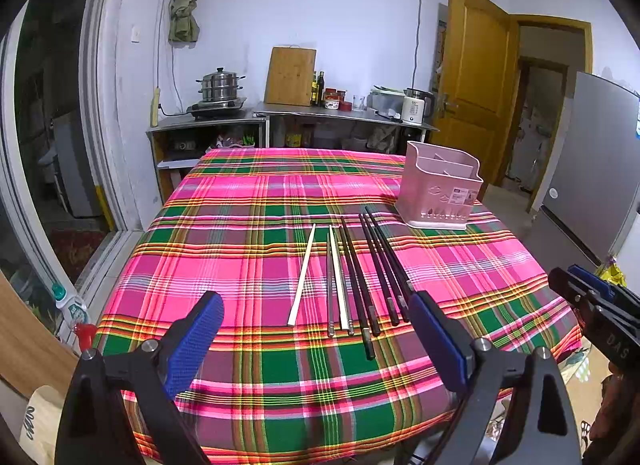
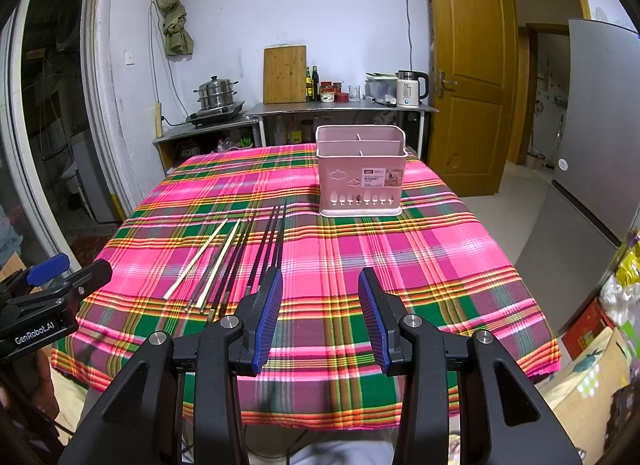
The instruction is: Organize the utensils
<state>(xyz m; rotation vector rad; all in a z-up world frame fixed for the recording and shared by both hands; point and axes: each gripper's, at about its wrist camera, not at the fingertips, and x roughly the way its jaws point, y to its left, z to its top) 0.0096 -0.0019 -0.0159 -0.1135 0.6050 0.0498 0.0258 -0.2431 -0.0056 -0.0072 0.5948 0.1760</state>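
Note:
Several chopsticks lie side by side on the plaid tablecloth: two white ones (image 1: 303,274) (image 2: 195,259), a grey metal one (image 1: 329,285) and several black ones (image 1: 380,265) (image 2: 268,245). A pink divided utensil basket (image 1: 440,185) (image 2: 360,171) stands upright beyond them, empty as far as I can see. My left gripper (image 1: 316,315) is open, above the table's near edge just short of the chopstick ends. My right gripper (image 2: 320,297) is open and empty, to the right of the chopsticks. Each gripper shows at the edge of the other's view (image 1: 592,301) (image 2: 60,277).
The table (image 2: 420,265) has a pink and green plaid cloth. Behind it stand metal counters with a steamer pot (image 1: 220,85), a cutting board (image 2: 285,74), bottles and a kettle (image 2: 410,88). A wooden door (image 2: 464,65) and a fridge (image 2: 600,125) are at the right.

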